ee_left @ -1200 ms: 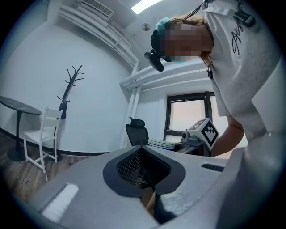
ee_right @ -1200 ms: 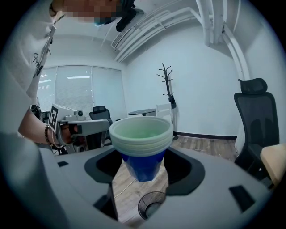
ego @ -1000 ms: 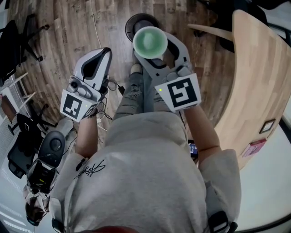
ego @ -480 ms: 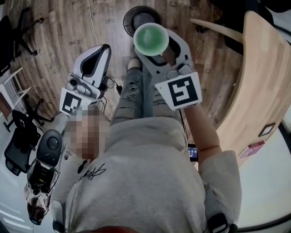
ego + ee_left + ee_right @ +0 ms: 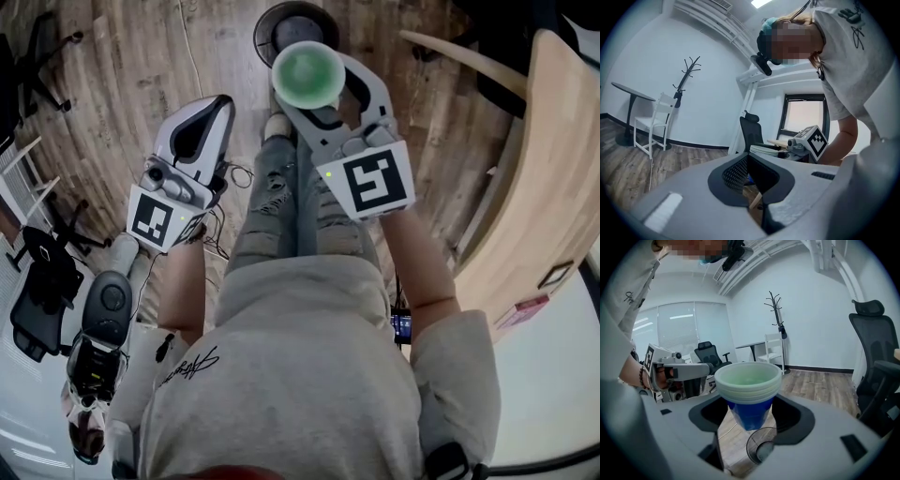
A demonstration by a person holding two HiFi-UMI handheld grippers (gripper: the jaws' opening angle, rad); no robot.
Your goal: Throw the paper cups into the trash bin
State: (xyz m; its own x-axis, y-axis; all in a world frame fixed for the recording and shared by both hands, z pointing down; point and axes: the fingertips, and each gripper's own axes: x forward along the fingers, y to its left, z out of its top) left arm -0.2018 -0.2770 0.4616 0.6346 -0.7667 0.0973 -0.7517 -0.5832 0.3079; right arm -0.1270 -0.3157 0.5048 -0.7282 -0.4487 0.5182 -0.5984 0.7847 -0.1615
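A stack of nested paper cups [image 5: 307,73], blue outside with pale green rims and insides, stands upright between the jaws of my right gripper [image 5: 314,82]. The gripper is shut on it, above the person's legs. In the right gripper view the cups [image 5: 748,386] hang directly above a round black wire-mesh trash bin [image 5: 761,446] on the wooden floor. From the head view the bin [image 5: 281,21] peeks out just beyond the cups, partly hidden by them. My left gripper [image 5: 208,111] hangs to the left, jaws together and holding nothing [image 5: 752,176].
A curved wooden table [image 5: 548,159] fills the right side. Black office chairs [image 5: 37,281] and a grey device [image 5: 105,305] stand at the lower left. Cables [image 5: 236,174] lie on the floor by the left gripper. Another office chair [image 5: 874,366] stands to the right of the bin.
The right gripper with the cups has edged a little forward toward the bin. The left gripper has risen slightly. Both grips are unchanged.
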